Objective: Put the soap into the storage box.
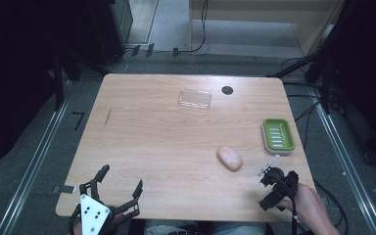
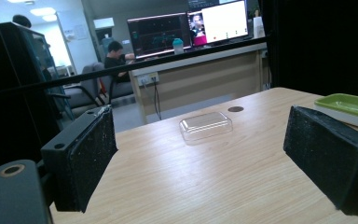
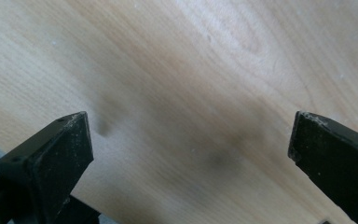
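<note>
Your left gripper (image 1: 120, 183) sits at the near left corner of the desk (image 1: 152, 142), right at the front edge, with its jaws spread wide and nothing between them. In the left gripper view those two black pads frame bare wood, and past them you can see the clear plastic lid (image 2: 206, 125) lying flat toward the far edge, just beside the small dark round hole (image 2: 235, 108) in the desktop.

Your right gripper (image 1: 269, 188) is over at the near right corner, just in from the right edge, held in your hand (image 1: 309, 203). Its jaws are wide apart too and hold nothing; the right gripper view looks pretty much straight down at plain wood grain with a soft shadow between the pads.

The closest thing to that right gripper is the pinkish oval bar of soap (image 1: 229, 158), lying flat on the desk a bit to the left of it and farther from you, near but not touching. The green soap dish (image 1: 278, 135) sits along the right edge, beyond the gripper and just past the soap, with a white base under the green tray. From the left gripper view the dish (image 2: 349, 107) peeks over the right pad.

Soap and dish are apart, and the lid is well apart from both, up near the far edge
</note>
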Tool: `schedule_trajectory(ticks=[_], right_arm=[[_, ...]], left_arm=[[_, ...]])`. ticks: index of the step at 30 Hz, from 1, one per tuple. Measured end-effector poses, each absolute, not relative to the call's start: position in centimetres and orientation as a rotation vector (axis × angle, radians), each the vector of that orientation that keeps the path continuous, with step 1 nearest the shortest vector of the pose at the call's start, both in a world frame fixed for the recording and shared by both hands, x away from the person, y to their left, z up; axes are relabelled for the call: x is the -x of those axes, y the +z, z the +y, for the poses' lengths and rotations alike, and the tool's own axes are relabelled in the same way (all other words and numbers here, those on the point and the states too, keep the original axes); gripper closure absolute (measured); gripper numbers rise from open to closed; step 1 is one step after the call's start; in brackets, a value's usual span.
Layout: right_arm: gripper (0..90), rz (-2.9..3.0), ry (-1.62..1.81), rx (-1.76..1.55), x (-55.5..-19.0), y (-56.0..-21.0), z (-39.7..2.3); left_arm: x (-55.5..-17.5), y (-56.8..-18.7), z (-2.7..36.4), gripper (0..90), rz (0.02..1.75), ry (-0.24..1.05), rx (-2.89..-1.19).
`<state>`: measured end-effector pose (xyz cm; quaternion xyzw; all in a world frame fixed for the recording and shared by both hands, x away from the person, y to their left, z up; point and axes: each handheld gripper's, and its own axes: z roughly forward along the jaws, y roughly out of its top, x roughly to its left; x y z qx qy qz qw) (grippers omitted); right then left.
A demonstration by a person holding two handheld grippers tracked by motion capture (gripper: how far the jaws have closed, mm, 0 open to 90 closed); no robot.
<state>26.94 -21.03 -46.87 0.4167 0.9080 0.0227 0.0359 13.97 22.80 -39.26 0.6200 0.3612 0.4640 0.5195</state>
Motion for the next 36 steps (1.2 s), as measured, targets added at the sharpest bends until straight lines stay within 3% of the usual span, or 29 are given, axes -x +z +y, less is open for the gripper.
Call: schedule_trajectory(ticks=[36], right_arm=[[0.0,2.832,0.034,-1.134,-30.5,-45.7,-16.2]], left_arm=[[-14.0,-39.3,22.4,9.9,0.827,1.113,-1.510]])
